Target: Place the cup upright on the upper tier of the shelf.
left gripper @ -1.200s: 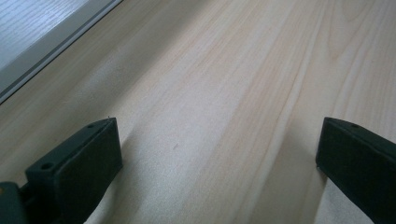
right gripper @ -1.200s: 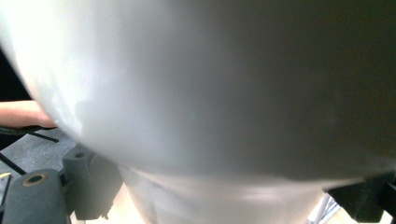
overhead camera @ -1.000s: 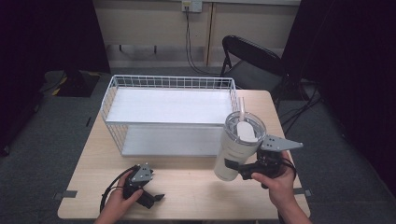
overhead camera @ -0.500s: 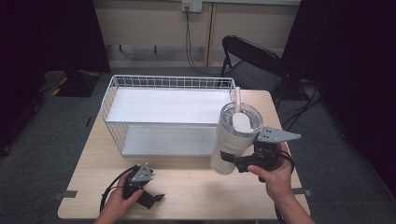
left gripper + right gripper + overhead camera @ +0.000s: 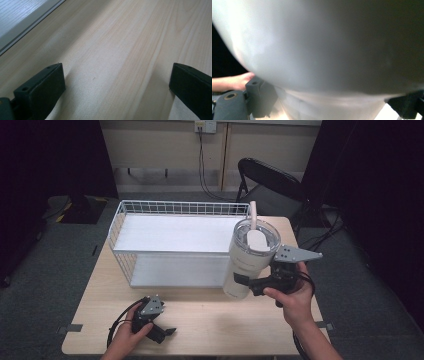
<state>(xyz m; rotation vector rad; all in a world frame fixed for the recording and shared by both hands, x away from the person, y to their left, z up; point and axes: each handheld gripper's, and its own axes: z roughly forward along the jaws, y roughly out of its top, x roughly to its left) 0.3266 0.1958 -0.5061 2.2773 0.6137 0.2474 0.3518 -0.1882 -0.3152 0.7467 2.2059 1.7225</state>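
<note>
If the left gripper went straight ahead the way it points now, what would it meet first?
Probably nothing: the left gripper lies low with open jaws aimed right along the bare table. The tumbler, farther back, looks off that line, though depth is unclear.

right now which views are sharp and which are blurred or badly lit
High view: sharp and evenly lit on the table, dark surroundings; the tumbler reads clearly in the right gripper. Right gripper view: the tumbler wall is too close, soft and shaded dark toward the right. Left gripper view: wood grain crisp, the left gripper casting soft shadows by its open jaws.
</note>
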